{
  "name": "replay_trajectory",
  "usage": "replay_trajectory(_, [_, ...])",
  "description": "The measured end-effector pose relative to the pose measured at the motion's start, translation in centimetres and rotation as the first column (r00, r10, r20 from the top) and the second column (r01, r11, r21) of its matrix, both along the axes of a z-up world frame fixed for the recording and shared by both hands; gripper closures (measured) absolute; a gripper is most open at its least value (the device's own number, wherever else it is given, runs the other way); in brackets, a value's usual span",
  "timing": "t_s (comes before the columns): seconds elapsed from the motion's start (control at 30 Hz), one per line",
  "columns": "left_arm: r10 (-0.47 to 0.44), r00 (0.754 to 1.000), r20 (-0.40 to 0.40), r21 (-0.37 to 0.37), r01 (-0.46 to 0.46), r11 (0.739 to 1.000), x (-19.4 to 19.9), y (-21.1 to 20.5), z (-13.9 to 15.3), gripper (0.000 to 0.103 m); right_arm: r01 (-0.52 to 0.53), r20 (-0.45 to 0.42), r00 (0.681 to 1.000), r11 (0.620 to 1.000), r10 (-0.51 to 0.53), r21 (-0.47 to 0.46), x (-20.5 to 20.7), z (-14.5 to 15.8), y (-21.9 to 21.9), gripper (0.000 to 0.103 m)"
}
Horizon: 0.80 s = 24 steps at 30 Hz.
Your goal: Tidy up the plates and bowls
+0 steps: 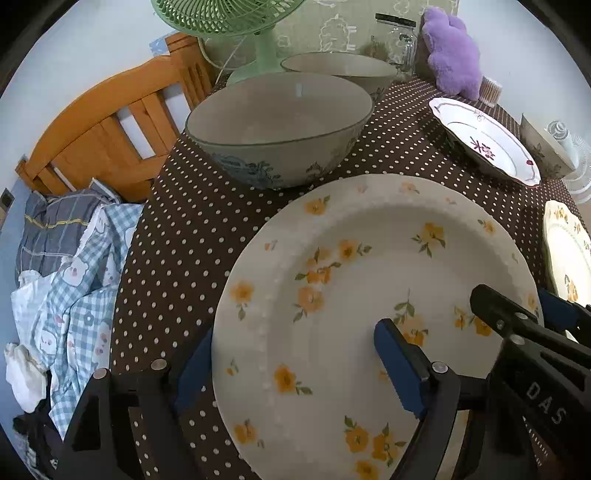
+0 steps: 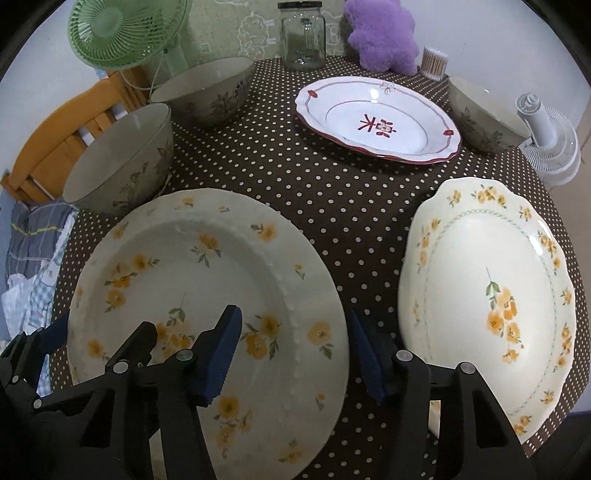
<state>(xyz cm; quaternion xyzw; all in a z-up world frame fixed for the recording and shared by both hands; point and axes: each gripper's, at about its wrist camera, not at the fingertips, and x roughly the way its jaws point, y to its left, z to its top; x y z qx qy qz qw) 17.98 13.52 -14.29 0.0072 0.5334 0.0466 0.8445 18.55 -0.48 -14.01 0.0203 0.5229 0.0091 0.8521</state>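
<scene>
- Squarely in front, flat on the dotted tablecloth (image 2: 295,184): the large beaded plate (image 2: 207,277) with yellow flowers.
- Straddled at its left rim by the left gripper (image 1: 295,369) — one blue pad outside the edge and partly hidden behind it, the other hanging over the plate's well; jaws wide apart, clamping nothing.
- Straddled at its right rim by the right gripper (image 2: 293,356) — left pad over the flowered well, right pad out over the cloth just beside the edge; jaws parted too, with no visible press on the china.
- Just right of that plate, apart from it: a scalloped plate (image 2: 487,295), cream with yellow flowers, also lying flat.
- Farther back, towards the right: a white plate (image 2: 376,118) with a red rim and a red character at its centre.
- Behind the beaded plate's left side, close to its far rim: the near bowl (image 2: 118,158), upright; beyond that, the second bowl (image 2: 203,88), beside a green fan (image 2: 125,33).
- At the far right, between the white plate and a small white fan (image 2: 550,144): the third bowl (image 2: 484,118).
- Along the back edge: a glass jar (image 2: 303,37) and a purple plush toy (image 2: 384,37).
- Off the table's left side: a wooden chair (image 1: 103,133) piled with checked cloth (image 1: 74,258).
</scene>
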Motion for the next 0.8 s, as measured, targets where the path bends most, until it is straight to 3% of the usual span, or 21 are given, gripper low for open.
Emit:
replay_trajectory(0.33, [-0.014,1.0,-0.005,-0.017,0.014,1.0,0.3,0.2,0.0,0.02,0.015,-0.024,1.0,1.0,-0.015,-0.006,1.1,-0.7,0.2,0.042])
replay_trajectory(0.8, [-0.019,1.0,-0.015,-0.054,0.018,0.998,-1.4,-0.2,1.8,0.022,0.016,-0.034,0.999,1.0,-0.017,-0.018,-0.7,1.0,-0.3,0.041])
